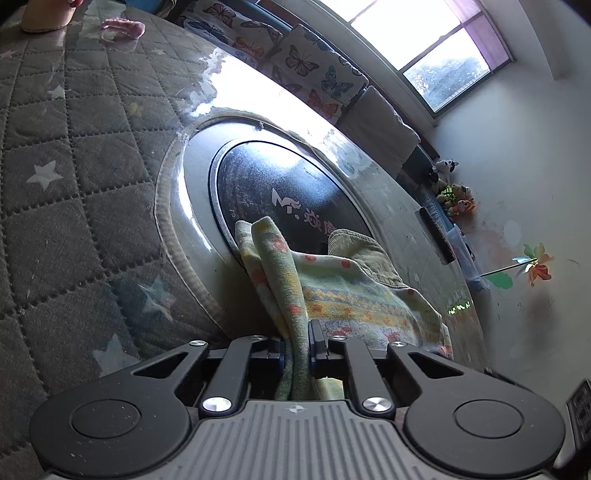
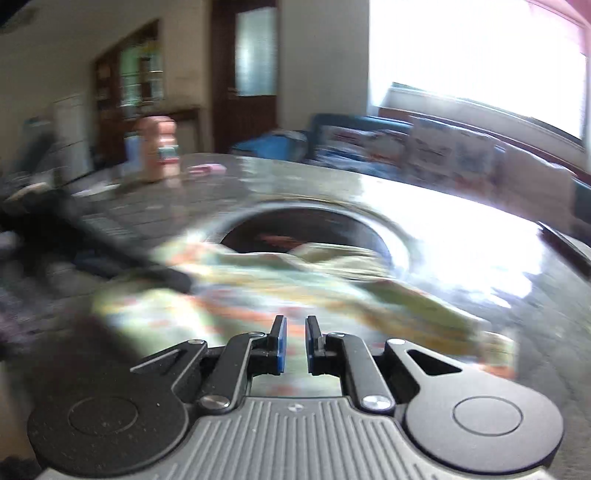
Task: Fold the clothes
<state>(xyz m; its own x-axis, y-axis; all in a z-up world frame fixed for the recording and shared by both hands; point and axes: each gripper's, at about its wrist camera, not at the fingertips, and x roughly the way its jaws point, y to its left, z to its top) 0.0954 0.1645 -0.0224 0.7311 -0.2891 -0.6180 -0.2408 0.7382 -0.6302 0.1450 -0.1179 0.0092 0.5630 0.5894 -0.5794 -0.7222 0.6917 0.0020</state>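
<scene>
Here, floral garment (image 1: 343, 291) pinched between left gripper (image 1: 297, 345) fingers (image 1: 317, 341).

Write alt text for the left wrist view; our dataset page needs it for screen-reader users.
The left tool pinches a fold of a pale green floral garment lying over a dark round inset in a quilted, star-patterned tabletop. Butterfly cushions and a bright window sit behind.

1. Left gripper (image 1: 297, 345): jaws closed tight on a bunched fold of the patterned garment (image 1: 332, 288); cloth runs between the blue pads and back toward the body. Tilted downward.
2. Right gripper (image 2: 295, 345): jaws nearly together, narrow gap, nothing pinched between the pads. Tilted downward; view motion-blurred.
</scene>
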